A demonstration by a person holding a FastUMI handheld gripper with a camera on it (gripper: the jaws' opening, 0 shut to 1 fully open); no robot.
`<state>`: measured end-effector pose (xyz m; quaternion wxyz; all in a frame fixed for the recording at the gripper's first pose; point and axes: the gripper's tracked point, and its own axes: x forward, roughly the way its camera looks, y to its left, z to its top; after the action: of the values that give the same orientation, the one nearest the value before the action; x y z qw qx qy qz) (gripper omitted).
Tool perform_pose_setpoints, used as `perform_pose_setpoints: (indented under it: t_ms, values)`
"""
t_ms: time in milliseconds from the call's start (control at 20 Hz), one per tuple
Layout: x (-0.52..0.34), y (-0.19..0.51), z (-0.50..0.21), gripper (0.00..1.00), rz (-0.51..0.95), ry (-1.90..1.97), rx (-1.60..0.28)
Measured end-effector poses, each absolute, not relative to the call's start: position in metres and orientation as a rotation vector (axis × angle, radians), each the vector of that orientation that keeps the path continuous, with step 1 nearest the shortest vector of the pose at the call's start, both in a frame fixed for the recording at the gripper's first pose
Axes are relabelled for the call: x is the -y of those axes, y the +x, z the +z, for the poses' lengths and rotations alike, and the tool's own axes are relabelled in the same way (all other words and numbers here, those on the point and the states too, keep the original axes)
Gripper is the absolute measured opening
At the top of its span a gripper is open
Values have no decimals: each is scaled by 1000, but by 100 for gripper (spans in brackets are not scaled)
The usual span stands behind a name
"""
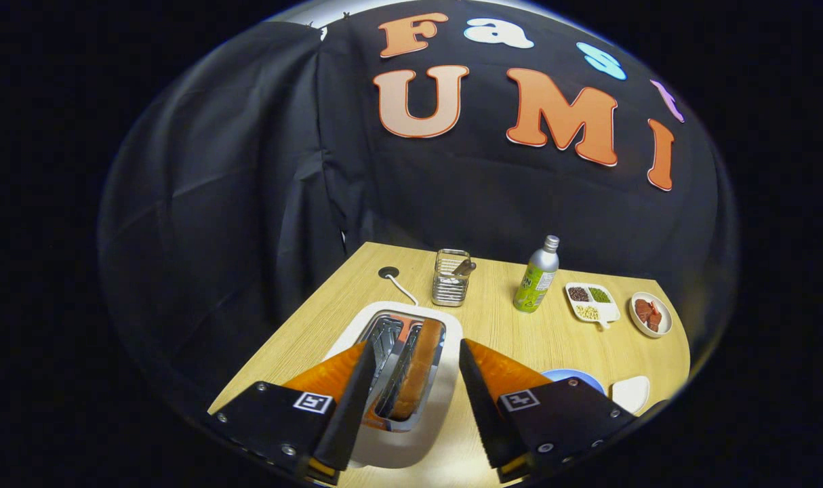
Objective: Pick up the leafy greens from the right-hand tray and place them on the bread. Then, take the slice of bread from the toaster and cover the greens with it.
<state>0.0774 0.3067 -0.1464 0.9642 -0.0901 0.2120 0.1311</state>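
The hand-held gripper (411,356), fingers apart, straddles the glossy white toaster (401,379) on the wood-grain worktop (506,332); the flat, brown-crusted bread slice (418,369) stands in its right-hand slot, long axis 12-to-6 o'clock.

The gripper (411,376) hangs open above the white toaster (398,379), bare wooden surface (506,332) lying between it and the far wire basket (450,278) and green bottle (537,278).

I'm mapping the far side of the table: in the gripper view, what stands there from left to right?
Black cable grommet → wire mesh holder → green metal bottle → white three-part dish → round white dish of red pieces. Open gripper hovers over the white toaster.
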Motion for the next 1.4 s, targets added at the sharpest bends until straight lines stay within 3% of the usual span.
perform_pose_setpoints:
  t_ms: [250,400,500,1400]
  values:
    - [-307,76,-162,40,247,-199,-474]
    - [-310,75,-163,12,244,-184,-485]
    - [-308,75,-159,6,234,-173,-482]
    - [-270,57,-70,5,233,-85,-346]
